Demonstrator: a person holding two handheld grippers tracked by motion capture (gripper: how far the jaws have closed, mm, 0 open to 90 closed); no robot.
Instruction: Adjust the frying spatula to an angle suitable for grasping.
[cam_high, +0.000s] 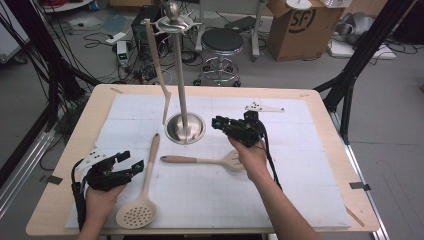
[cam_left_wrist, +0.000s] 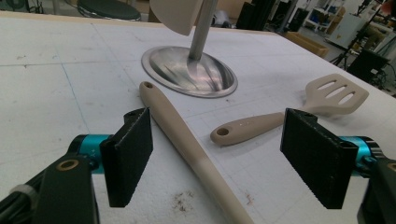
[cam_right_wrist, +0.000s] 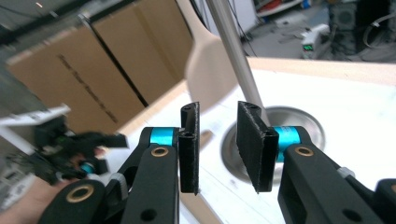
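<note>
Your right gripper (cam_high: 225, 124), mid-frame by the stand (cam_high: 184, 127), has jaws apart and empty, above the spatula (cam_high: 202, 160). Your left gripper (cam_high: 127, 160), low left, gapes around the skimmer (cam_high: 145, 185) handle, ready to grab.

Wooden table (cam_high: 90, 107) (white mat (cam_high: 300, 165) on top): skimmer (cam_high: 142, 197), spatula (cam_high: 205, 160), stand (cam_high: 185, 127)

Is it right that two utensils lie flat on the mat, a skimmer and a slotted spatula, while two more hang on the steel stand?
Not quite. The high view shows one utensil hanging on the steel stand. The skimmer and the slotted spatula do lie flat on the mat.
</note>
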